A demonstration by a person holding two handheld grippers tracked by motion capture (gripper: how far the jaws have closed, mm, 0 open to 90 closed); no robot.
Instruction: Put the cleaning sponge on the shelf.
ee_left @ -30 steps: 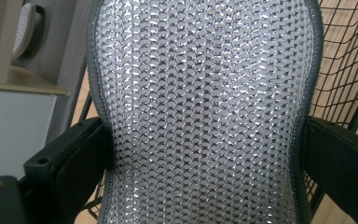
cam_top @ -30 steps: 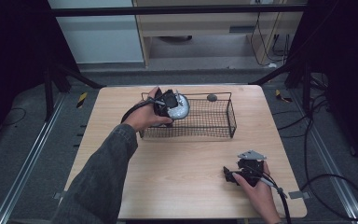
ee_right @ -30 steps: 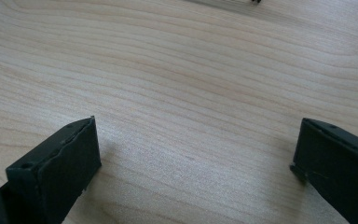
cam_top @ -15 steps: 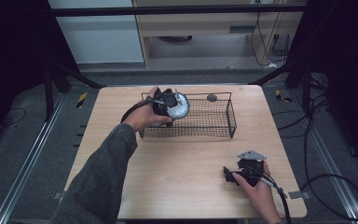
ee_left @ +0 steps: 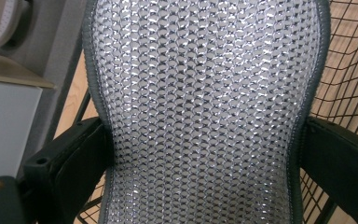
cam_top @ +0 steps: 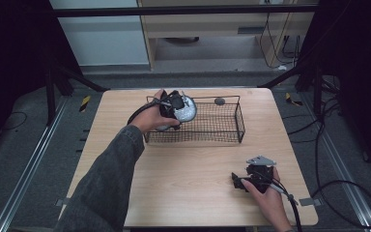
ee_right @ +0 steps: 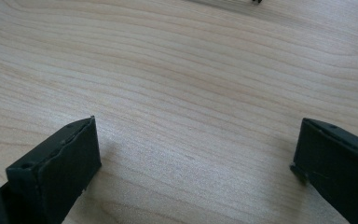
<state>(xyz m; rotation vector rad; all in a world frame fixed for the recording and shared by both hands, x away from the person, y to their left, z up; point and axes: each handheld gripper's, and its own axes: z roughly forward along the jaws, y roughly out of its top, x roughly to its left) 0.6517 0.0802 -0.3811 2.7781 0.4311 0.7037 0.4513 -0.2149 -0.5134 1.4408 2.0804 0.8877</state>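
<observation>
Left gripper [cam_top: 178,107] is clamping a silvery mesh pad [ee_left: 205,112] at its narrowed waist, over the wire basket [cam_top: 222,140]'s left end; it is probably looking light, soft, best pinched there.

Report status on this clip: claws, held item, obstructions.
Left claw shut on silver mesh pad with grey edging, over black wire basket. Right claw open, empty, above wooden table. Nothing obstructing.

The basket [cam_top: 207,126] stands on the far half of the table [cam_top: 188,193]. At its 9 o'clock end, the left gripper [cam_top: 176,107] holds a mesh pad [cam_top: 187,108] above the rim. A small object [cam_top: 219,101] lies at 12 o'clock, behind the basket. The right gripper [cam_top: 239,181] rests on the table at 5 o'clock.
</observation>
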